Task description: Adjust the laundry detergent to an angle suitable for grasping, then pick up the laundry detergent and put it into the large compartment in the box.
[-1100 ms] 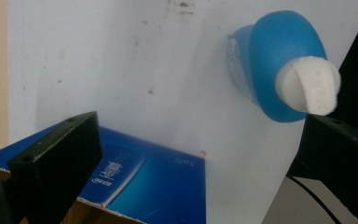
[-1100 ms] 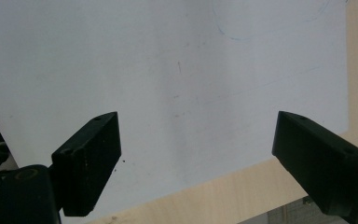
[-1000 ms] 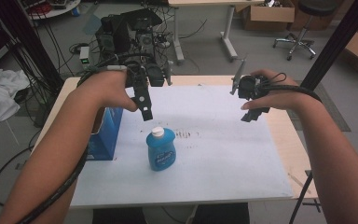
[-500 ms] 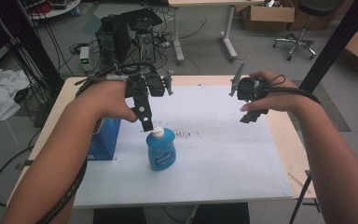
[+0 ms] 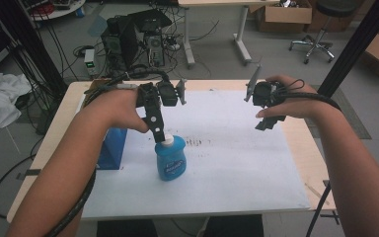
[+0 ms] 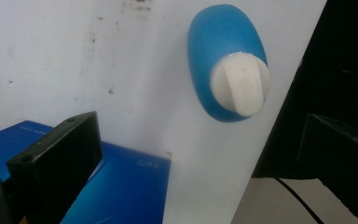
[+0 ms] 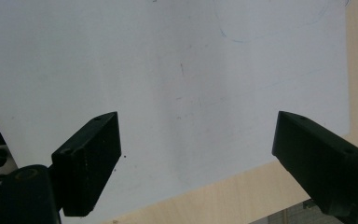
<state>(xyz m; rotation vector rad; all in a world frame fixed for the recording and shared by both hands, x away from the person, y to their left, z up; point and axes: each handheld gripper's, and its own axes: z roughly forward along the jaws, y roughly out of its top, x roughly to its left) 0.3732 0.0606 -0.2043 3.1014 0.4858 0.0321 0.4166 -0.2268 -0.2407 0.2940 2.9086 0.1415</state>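
A blue bottle (image 5: 170,160) with a white cap (image 5: 166,140) stands upright on the white sheet (image 5: 227,148). My left gripper (image 5: 159,129) hangs just above the cap, jaws open and pointing down. In the left gripper view the bottle (image 6: 219,74) and its cap (image 6: 241,89) lie between the two wide-apart jaws, still some way below them. My right gripper (image 5: 269,120) is held open over the sheet's right side; the right gripper view looks down on the bare sheet (image 7: 168,84) with nothing between the jaws.
A blue box (image 5: 111,148) stands on the sheet left of the bottle, also seen as the blue box (image 6: 116,186) under the left jaw. The wooden table (image 5: 306,158) edge runs at the right. Computers, cables and a chair sit on the floor behind.
My left gripper has moved right and down, from above the blue box to just over the bottle's cap. The right gripper has stayed nearly still.
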